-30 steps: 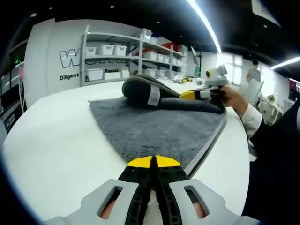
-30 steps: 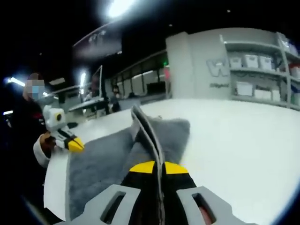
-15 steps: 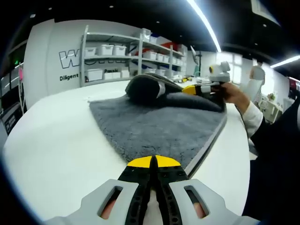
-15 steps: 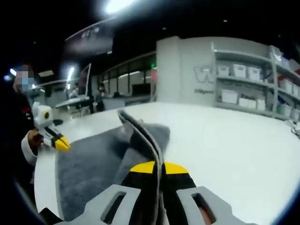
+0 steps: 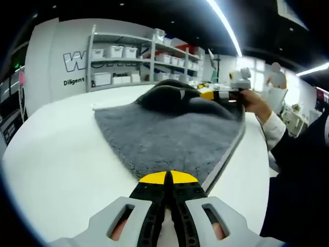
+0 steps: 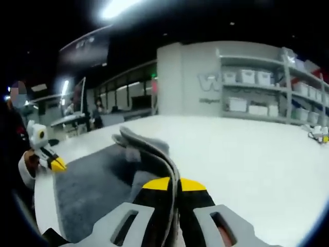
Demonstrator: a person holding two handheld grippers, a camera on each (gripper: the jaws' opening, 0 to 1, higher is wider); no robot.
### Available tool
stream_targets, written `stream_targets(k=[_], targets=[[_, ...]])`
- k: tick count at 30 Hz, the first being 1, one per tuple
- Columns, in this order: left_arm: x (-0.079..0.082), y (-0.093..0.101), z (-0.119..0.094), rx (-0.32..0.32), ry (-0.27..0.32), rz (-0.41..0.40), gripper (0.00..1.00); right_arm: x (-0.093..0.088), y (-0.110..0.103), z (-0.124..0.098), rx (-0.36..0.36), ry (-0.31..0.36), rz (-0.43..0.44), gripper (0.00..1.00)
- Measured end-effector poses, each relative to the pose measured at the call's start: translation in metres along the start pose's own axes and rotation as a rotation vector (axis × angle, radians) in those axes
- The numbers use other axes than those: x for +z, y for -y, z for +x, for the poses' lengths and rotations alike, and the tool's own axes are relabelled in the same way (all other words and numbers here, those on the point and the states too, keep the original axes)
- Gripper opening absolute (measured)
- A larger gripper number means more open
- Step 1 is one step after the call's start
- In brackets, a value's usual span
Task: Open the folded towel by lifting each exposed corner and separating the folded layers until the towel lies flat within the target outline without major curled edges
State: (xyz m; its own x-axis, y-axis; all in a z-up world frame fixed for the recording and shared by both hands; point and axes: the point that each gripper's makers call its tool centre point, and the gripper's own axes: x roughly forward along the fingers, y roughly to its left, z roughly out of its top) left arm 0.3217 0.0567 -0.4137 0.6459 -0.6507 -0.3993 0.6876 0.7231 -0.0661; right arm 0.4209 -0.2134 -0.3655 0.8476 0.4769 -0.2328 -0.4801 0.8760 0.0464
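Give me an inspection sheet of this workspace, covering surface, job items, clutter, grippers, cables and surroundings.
Surface: white table, bare around the towel.
Job's things: grey towel mostly spread; far part still humped in a fold. No target outline can be made out.
Clutter: small objects far off on the table, too small to identify.
Grippers: left gripper shut at the near towel edge, whether it pinches it is hidden; right gripper shut on a lifted towel edge.
Cables: nothing seen.
Surroundings: shelves with white bins, wall lettering, ceiling strip lights, people in the background.
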Motion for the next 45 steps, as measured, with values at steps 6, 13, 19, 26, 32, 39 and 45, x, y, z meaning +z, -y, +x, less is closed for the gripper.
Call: stream_targets(k=[6, 13, 19, 26, 32, 39, 45], targets=[[0.0, 0.0, 0.0, 0.004, -0.001, 0.006, 0.01, -0.003, 0.005, -0.004, -0.023, -0.002, 0.006, 0.0], [0.002, 0.009, 0.005, -0.024, 0.007, 0.035, 0.01, 0.002, 0.027, -0.01, -0.061, 0.016, 0.042, 0.0], [0.003, 0.01, 0.006, -0.024, 0.006, 0.041, 0.01, 0.0, 0.035, -0.013, -0.082, 0.015, 0.057, 0.0], [0.005, 0.016, 0.011, -0.03, 0.013, 0.048, 0.01, -0.001, 0.05, -0.019, -0.121, 0.01, 0.06, 0.0], [0.006, 0.018, 0.014, -0.036, 0.02, 0.051, 0.01, -0.004, 0.06, -0.022, -0.144, -0.006, 0.039, 0.0], [0.007, 0.02, 0.017, -0.043, 0.027, 0.051, 0.01, -0.016, 0.074, -0.022, -0.172, -0.043, 0.016, 0.0], [0.007, 0.018, 0.017, -0.05, 0.026, 0.046, 0.01, -0.027, 0.085, -0.02, -0.182, -0.08, 0.007, 0.05]])
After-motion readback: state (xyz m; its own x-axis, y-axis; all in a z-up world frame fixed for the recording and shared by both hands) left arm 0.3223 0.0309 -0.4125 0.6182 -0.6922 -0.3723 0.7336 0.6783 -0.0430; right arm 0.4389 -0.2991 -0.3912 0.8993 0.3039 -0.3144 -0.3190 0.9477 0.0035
